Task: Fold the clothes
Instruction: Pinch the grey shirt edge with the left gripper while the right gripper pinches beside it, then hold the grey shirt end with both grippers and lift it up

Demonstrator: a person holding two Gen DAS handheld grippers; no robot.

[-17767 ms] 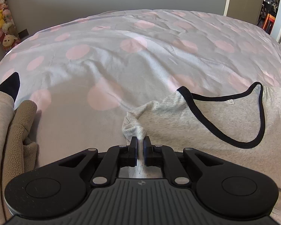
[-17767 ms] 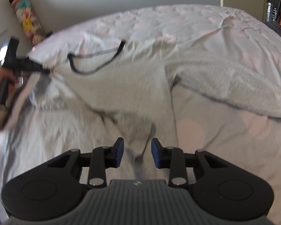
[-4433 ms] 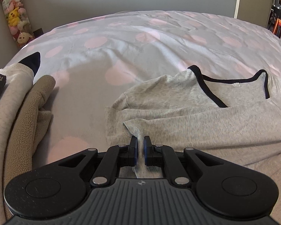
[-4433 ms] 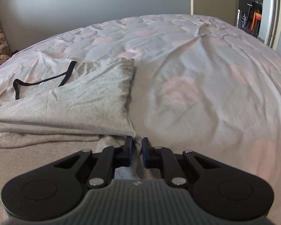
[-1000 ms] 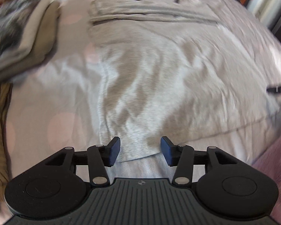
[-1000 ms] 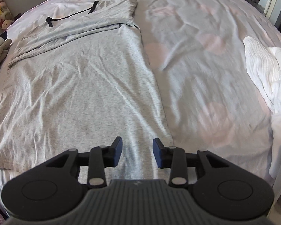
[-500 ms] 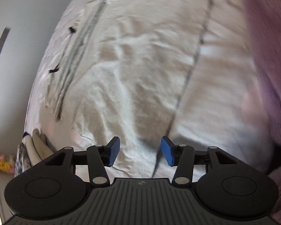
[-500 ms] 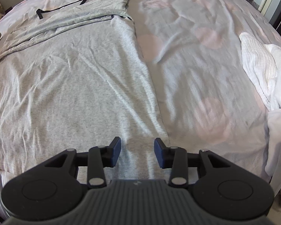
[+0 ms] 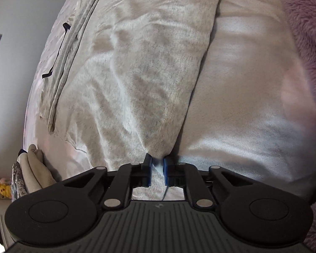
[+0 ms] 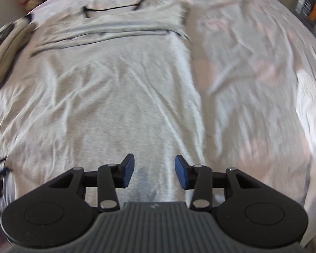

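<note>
A light grey T-shirt (image 10: 107, 97) with a black-trimmed neckline (image 10: 113, 7) lies flat on the bed, its sleeves folded across the upper part. In the left wrist view the same grey T-shirt (image 9: 124, 67) runs away from me, and my left gripper (image 9: 157, 165) is shut on its bottom hem corner. My right gripper (image 10: 154, 169) hovers open over the hem near the shirt's right side, with nothing between its blue pads (image 10: 182, 175).
The bed sheet (image 10: 252, 67) is pale with pink dots. Folded beige garments (image 9: 34, 168) lie at the shirt's left. A white cloth (image 10: 311, 97) sits at the right edge. A fuzzy mauve fabric (image 9: 305, 31) fills the left view's right side.
My left gripper has closed from open onto the shirt's hem corner. The right gripper stays open and has swung slightly, blurring its view.
</note>
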